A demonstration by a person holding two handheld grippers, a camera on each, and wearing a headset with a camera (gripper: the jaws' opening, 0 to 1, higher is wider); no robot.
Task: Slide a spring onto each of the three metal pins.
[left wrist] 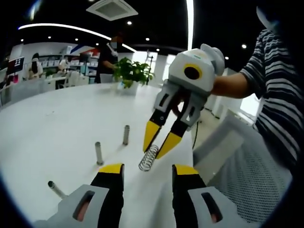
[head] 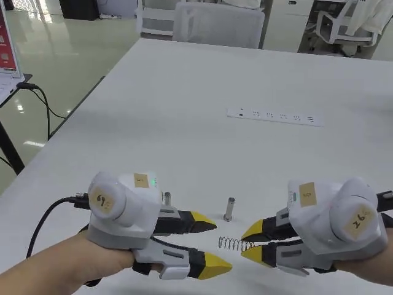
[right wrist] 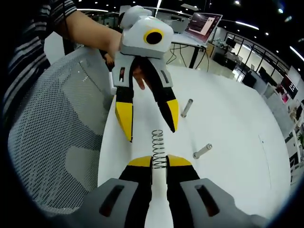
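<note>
Reads "26", handwritten, on the tan sticker (head: 361, 220) at the back of the right gripper (head: 245, 244). Reads perhaps "69" on the left gripper (head: 222, 246), on its matching sticker (head: 102, 201). Smaller tags (head: 307, 194) too blurred to read.

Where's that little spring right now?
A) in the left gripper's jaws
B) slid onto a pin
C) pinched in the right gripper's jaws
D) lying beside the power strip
C: one end of the spring sits between the closed jaws of the right gripper.
</note>
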